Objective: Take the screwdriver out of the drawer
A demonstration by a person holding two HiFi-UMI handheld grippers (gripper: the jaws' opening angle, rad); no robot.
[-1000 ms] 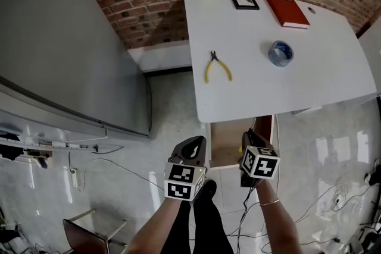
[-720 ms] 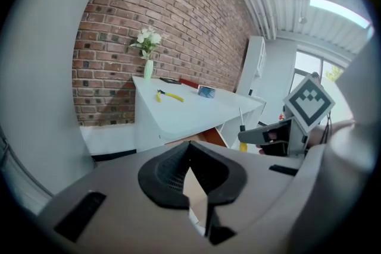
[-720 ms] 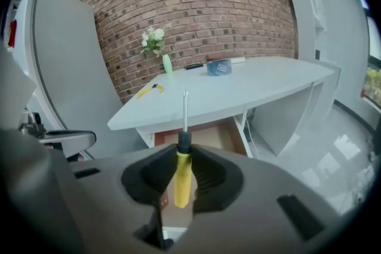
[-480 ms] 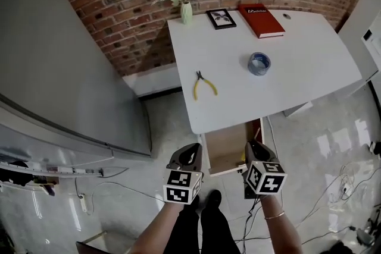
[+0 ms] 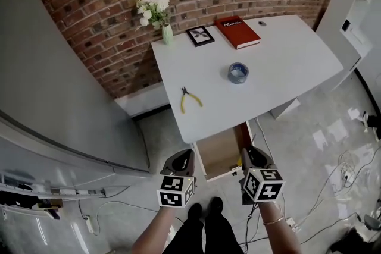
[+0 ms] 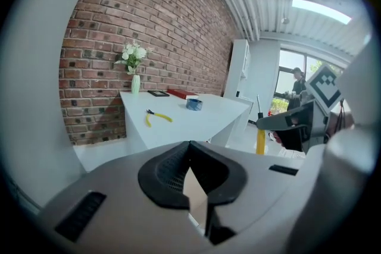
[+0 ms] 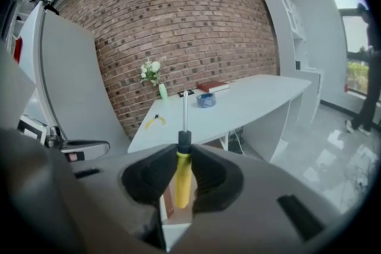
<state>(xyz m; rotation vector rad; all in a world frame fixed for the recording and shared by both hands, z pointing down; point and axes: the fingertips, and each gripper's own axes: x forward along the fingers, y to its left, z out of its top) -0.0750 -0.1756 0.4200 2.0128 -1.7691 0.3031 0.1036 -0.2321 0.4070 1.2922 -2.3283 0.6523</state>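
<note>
The screwdriver (image 7: 182,178) has a yellow handle and a bare steel shaft that points up and away toward the table. My right gripper (image 7: 181,154) is shut on that handle. In the head view this gripper (image 5: 250,156) hangs over the front right corner of the open wooden drawer (image 5: 218,154) under the white table (image 5: 280,68). My left gripper (image 5: 185,156) hovers at the drawer's front left corner, apart from it. Its jaws (image 6: 190,149) are shut with nothing between them. The left gripper view also catches the screwdriver (image 6: 260,141) at its right.
On the table lie yellow-handled pliers (image 5: 189,99), a blue tape roll (image 5: 238,73), a red book (image 5: 237,31), a picture frame (image 5: 200,35) and a vase of flowers (image 5: 166,33). A grey cabinet (image 5: 53,86) stands at the left. Cables trail over the glossy floor (image 5: 333,175).
Both grippers have risen, the right one more, carrying the screwdriver up from the drawer. The head view has tilted up, so the table and brick wall show more fully.
</note>
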